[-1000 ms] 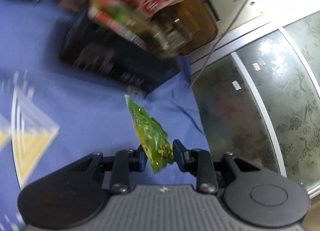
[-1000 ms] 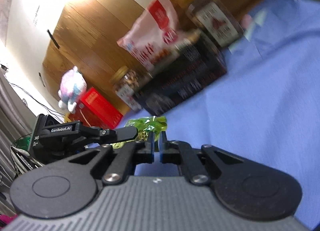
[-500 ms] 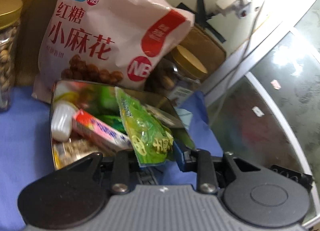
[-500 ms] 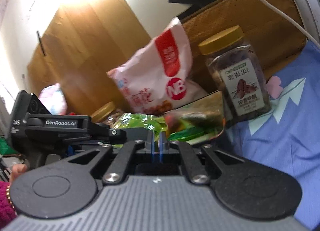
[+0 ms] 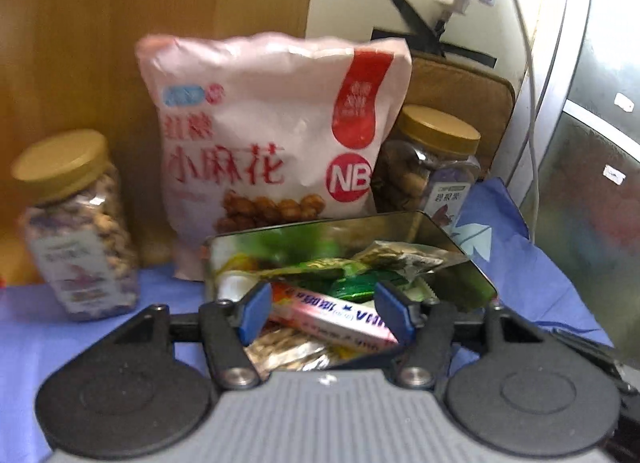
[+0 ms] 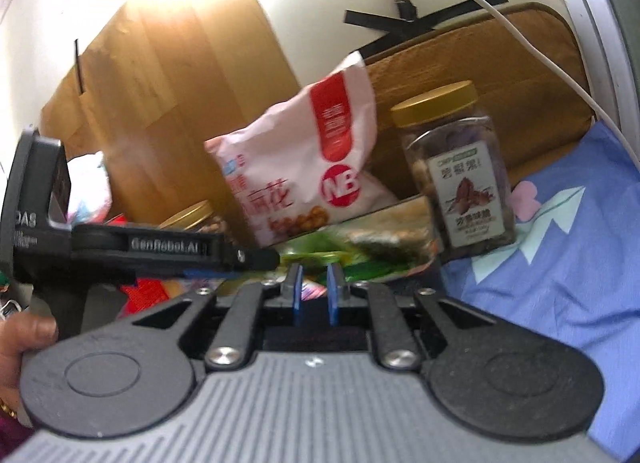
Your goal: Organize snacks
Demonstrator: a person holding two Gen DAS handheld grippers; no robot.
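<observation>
An open metal tin (image 5: 452, 239) full of snack packets stands on the blue cloth (image 5: 520, 275). My left gripper (image 5: 323, 303) hovers over its near edge. Its jaws are opening and nothing is between the blue pads (image 5: 256, 303). A green packet (image 5: 352, 287) lies in the tin beside a long pink packet (image 5: 332, 315). In the right wrist view my right gripper (image 6: 314, 275) points at the tin (image 6: 400, 215). Its jaws are opening with a narrow empty gap. The left gripper (image 6: 264, 261) reaches in from the left.
Behind the tin stand a large pink snack bag (image 5: 272, 135), a gold-lidded nut jar (image 5: 76, 223) on the left and another jar (image 5: 432, 171) on the right. A wooden board, a wall with cables and a glass door lie behind. A hand (image 6: 28, 339) holds the left gripper.
Both grippers rose and swung toward the tin. The left gripper let go of the green packet, which now lies in the tin. Both pairs of pads have parted.
</observation>
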